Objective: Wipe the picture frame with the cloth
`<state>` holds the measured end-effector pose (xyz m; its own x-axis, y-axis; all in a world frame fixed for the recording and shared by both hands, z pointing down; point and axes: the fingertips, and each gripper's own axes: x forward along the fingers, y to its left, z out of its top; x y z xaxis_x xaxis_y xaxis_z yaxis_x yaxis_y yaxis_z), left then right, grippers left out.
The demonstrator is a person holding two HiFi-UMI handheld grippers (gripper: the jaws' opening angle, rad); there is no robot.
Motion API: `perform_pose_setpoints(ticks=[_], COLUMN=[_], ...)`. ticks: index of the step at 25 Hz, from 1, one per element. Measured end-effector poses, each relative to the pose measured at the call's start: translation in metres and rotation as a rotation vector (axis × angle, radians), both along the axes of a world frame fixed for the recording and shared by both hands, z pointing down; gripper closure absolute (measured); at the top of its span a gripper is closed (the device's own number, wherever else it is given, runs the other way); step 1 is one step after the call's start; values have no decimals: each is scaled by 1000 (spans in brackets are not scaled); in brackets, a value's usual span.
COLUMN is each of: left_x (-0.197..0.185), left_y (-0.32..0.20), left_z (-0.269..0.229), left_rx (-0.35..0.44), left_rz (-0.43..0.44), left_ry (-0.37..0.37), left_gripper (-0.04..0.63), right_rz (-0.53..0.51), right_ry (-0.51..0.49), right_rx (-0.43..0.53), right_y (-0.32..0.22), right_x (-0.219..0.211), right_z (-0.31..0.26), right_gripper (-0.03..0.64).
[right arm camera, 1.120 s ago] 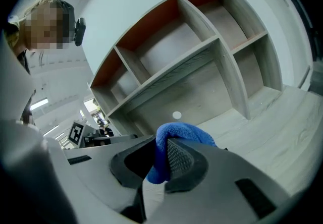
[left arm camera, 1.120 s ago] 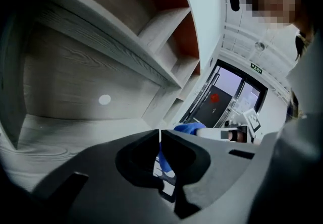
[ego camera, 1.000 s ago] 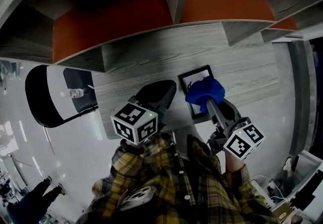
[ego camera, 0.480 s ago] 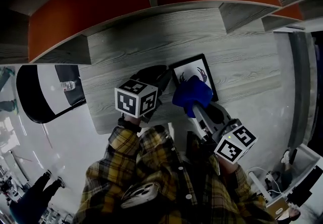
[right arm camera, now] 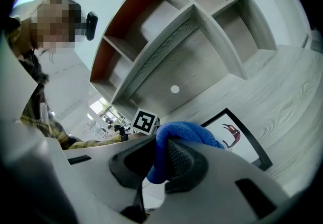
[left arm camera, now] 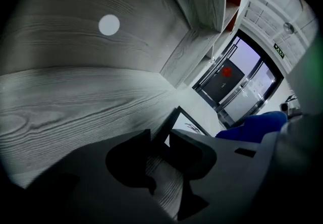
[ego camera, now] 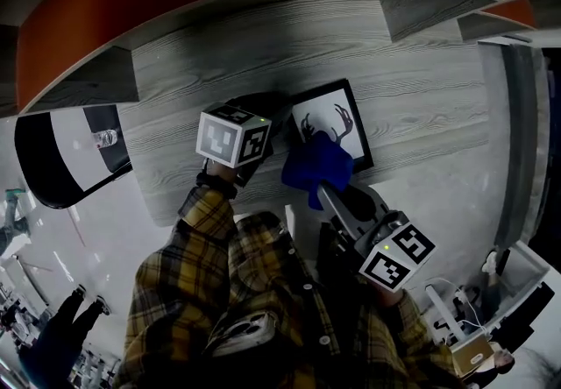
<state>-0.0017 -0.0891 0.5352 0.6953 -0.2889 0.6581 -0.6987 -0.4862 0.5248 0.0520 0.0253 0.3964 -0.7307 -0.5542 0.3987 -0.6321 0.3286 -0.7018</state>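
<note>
Frame: the black-rimmed picture frame with its white antler print lies flat on the grey wood-grain desk, in front of us.
Cloth: the bunched blue cloth sits over the frame's near left corner and hides it.
Right gripper: the right gripper has its fingers clamped on the cloth.
Left gripper: the left gripper has its fingers apart, and the frame's dark left edge shows in the gap between the tips; we cannot tell whether they touch it.
Change: a second ago the left gripper hung above the desk's near edge, well short of the frame. Now it is down at the frame's left side, and its jaws have just been opening. More of the print shows past the cloth than before.
In the way: from the head view the left marker cube covers that gripper's jaws.
Around: orange-backed shelf compartments rise behind the desk. A black-and-white chair stands left of it. Our plaid sleeve reaches in from below.
</note>
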Motion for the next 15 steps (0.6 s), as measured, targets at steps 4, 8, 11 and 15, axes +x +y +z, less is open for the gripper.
perform_pose_setpoints(ticks=[4,8,11,15], left_x=[0,2,-1,-2], left_y=[1,3,5,10], left_z=[4,12,13,8], left_rx=[-13,3,-9,-41], left_rz=[15,62,60,59], left_ry=[-20,-67,-72,-59], left_gripper=[488,488,488,488], right_rz=[8,16,12,-15], right_ry=[2,8,12,26], right_rx=[-7,-8,-6,12], right_y=[0,-2,-3,-5], right_x=[2,5,4,2], right_z=[0,1,0,-5], right_gripper=[569,569,569,569])
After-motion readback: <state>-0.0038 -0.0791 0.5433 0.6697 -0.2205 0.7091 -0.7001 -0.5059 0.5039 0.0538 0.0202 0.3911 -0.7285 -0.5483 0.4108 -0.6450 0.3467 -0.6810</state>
